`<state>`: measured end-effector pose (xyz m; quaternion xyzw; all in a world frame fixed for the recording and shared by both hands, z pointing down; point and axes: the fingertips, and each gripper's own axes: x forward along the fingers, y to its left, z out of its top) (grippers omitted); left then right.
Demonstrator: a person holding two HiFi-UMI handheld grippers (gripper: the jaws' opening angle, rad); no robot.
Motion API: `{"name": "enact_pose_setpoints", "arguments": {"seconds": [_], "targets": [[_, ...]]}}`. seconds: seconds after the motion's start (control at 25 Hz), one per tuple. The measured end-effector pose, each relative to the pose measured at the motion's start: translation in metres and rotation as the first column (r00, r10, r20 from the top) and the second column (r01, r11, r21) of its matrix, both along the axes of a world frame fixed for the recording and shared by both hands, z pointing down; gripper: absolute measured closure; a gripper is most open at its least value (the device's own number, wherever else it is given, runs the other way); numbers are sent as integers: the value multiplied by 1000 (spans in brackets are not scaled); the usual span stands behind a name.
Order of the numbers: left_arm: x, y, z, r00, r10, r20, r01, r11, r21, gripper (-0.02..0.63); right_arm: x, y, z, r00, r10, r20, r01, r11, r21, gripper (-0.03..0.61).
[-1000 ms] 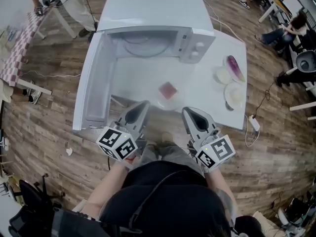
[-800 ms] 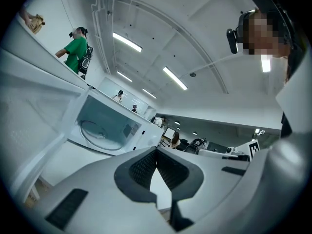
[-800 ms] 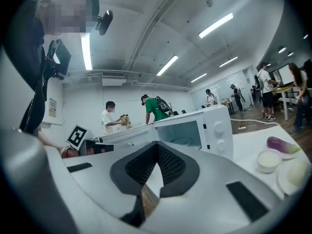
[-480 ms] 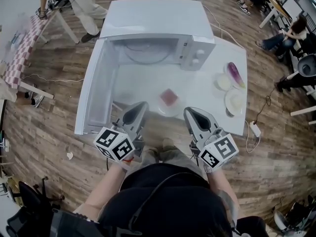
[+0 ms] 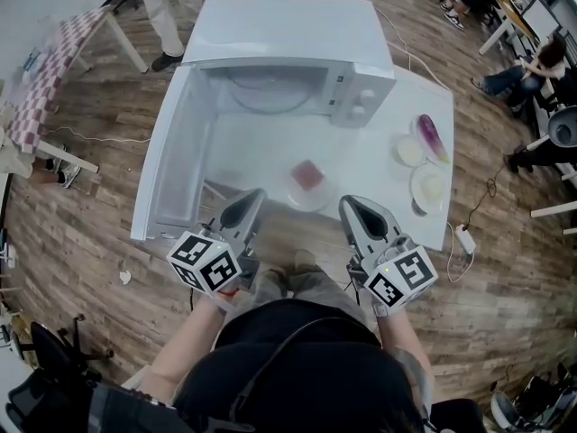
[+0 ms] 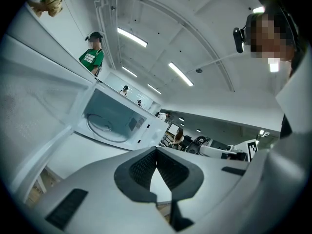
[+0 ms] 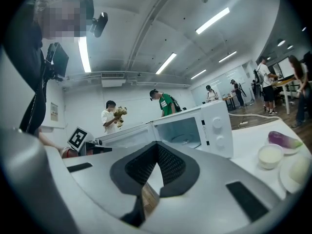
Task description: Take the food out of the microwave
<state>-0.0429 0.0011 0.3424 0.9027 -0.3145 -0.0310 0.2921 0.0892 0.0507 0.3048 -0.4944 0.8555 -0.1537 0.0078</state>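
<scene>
Head view puts the food [image 5: 307, 175], a reddish slab on a small white plate [image 5: 293, 197], out on the table [image 5: 243, 147], close to its near edge and about midway along it, well clear of the microwave [image 5: 288, 34], whose cavity shows only the bare turntable [image 5: 269, 88]. I judge the job as good as done, so the risks are all about spoiling it. My left gripper [image 5: 253, 194] and right gripper [image 5: 348, 200] sit just off that near edge on either side of the plate, both with jaws pressed together on nothing, as each gripper view confirms. If I nudge either one forward like that, I could shove the plate along the table or tip it off the edge. The door [image 5: 171, 170] hangs wide open past the left edge, so a careless left swing could hit it. Towards the right edge, an eggplant [image 5: 431, 133] and two pale dishes [image 5: 427, 184] could be clipped by my right arm.
</scene>
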Motion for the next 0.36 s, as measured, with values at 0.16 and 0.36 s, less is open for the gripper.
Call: {"name": "enact_pose_setpoints", "arguments": {"seconds": [0.16, 0.36], "targets": [[3, 2, 3, 1000, -4, 0, 4, 1000, -18, 603, 9, 3, 2, 1000, 9, 2, -9, 1000, -5, 558], [6, 6, 7, 1000, -18, -5, 17, 999, -45, 603, 31, 1, 4, 998, 53, 15, -53, 999, -2, 558]]}}
